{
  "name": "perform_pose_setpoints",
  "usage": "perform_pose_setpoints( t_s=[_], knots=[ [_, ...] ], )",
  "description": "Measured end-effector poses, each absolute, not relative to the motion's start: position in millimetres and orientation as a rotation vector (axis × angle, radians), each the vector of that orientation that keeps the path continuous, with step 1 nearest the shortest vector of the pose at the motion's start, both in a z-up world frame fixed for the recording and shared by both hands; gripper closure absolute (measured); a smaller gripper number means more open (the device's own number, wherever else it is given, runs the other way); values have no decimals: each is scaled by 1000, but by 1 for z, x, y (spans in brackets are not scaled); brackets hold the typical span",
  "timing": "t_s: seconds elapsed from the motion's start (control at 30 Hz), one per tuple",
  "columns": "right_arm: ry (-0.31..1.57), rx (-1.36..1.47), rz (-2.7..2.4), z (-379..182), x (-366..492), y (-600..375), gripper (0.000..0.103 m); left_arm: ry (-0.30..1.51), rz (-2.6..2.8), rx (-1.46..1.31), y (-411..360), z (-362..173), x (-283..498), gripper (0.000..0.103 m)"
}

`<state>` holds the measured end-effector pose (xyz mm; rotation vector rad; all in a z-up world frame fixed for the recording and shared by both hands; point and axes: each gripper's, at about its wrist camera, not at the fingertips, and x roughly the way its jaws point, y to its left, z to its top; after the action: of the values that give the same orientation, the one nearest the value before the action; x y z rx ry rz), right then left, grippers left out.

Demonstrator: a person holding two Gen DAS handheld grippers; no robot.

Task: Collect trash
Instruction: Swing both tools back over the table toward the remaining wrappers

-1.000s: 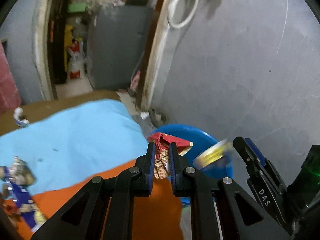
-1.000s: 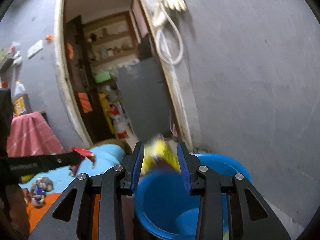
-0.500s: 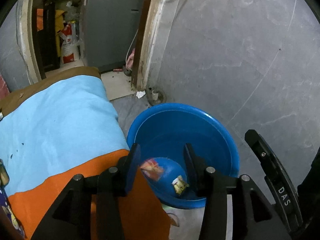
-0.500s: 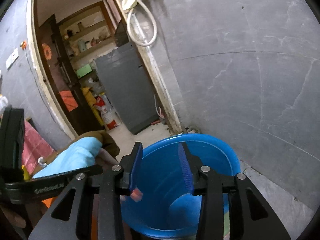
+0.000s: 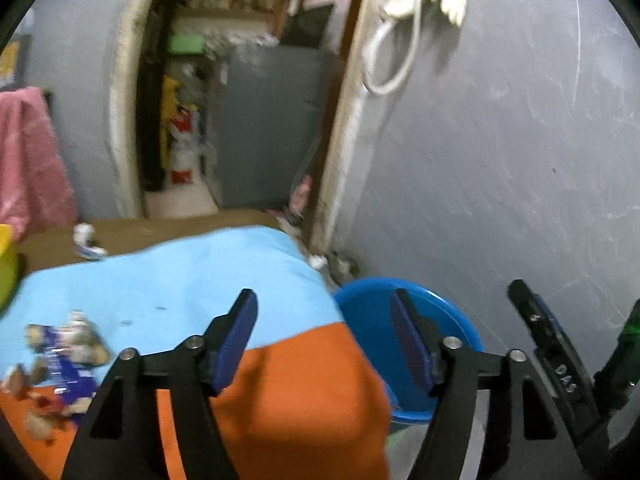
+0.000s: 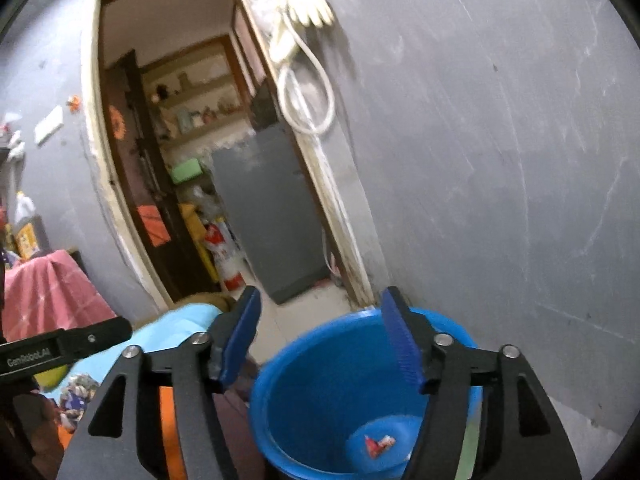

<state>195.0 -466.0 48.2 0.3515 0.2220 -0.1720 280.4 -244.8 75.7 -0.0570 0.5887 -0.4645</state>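
Observation:
A blue plastic bucket (image 6: 320, 392) stands on the floor by the grey wall, also in the left wrist view as the bucket (image 5: 372, 320). A red wrapper (image 6: 374, 445) lies at its bottom. My right gripper (image 6: 320, 344) hangs over the bucket's rim, its jaws opening with nothing between them. My left gripper (image 5: 324, 340) is above the edge of the blue and orange cloth (image 5: 180, 292), its jaws opening and empty too. More wrappers (image 5: 60, 356) lie crumpled at the cloth's left side. A small white and blue scrap (image 5: 86, 240) sits at the far edge.
A doorway (image 6: 192, 168) behind the table leads to shelves and a grey cabinet (image 6: 276, 216). White cable and gloves (image 6: 304, 16) hang on the wall. A pink cloth (image 5: 28, 160) hangs at the left. A yellow-green container (image 5: 6, 268) sits at the table's left edge.
Both grippers let go of their wrappers, which dropped into the bucket, and their jaws spread wide. The left gripper swung over the bucket, then drew back over the cloth.

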Motion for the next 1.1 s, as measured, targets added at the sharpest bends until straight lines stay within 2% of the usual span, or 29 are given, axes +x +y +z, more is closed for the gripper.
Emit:
perform_pose_setpoints(
  t_s=[0.03, 0.07, 0.17, 0.3, 0.43, 0.63, 1.1],
  knots=[
    [189, 341, -159, 52, 191, -460, 25, 567, -445, -61, -237, 80, 276, 26],
    [170, 335, -149, 54, 190, -455, 23, 534, -414, -67, -225, 84, 269, 19],
    [101, 313, -95, 63, 183, -437, 15, 440, -342, -79, -196, 94, 248, 13],
    [20, 268, -24, 74, 172, -409, 0, 330, -266, -105, -157, 103, 222, 5],
    [-50, 228, 44, 86, 159, -381, 0, 249, -192, -112, -121, 106, 200, 3],
    [-126, 152, 166, 96, 151, -336, 0, 235, -85, -125, -74, 100, 172, 2],
    [-74, -45, 359, 81, 156, -247, 0, 247, 73, -173, -7, 63, 112, 2]
  ],
)
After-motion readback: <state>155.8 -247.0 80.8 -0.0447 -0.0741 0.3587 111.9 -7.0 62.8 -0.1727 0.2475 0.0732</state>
